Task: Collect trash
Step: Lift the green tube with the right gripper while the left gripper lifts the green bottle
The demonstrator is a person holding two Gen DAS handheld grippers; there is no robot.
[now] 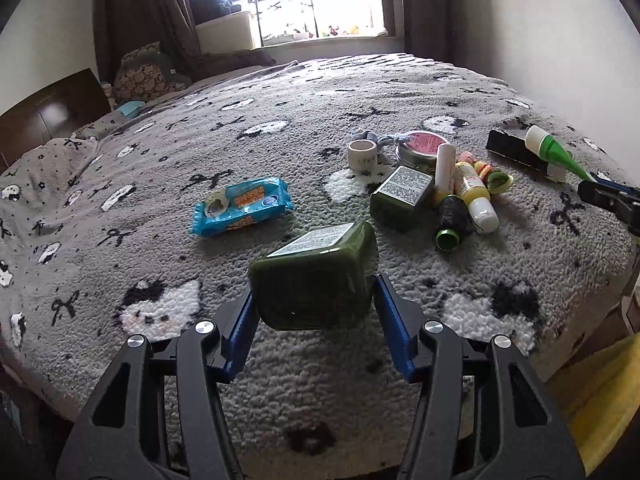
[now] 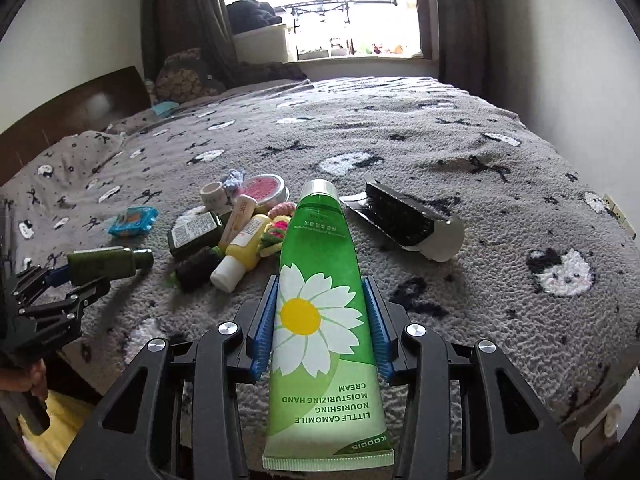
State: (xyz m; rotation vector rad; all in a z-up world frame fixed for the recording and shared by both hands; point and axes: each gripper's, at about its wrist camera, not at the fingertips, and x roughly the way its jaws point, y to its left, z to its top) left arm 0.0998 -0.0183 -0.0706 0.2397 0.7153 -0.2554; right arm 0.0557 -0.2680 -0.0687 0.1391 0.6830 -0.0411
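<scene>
Left gripper (image 1: 314,304), level above the bed (image 1: 280,128), clamps a dark green bottle (image 1: 316,280). Right gripper (image 2: 322,320), pointing forward, clamps a green hand cream tube (image 2: 320,308) held over the blanket.

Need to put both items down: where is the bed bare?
Bare blanket right of the black box, and left of the blue packet. Crowded: the pile around the yellow bottle.
</scene>
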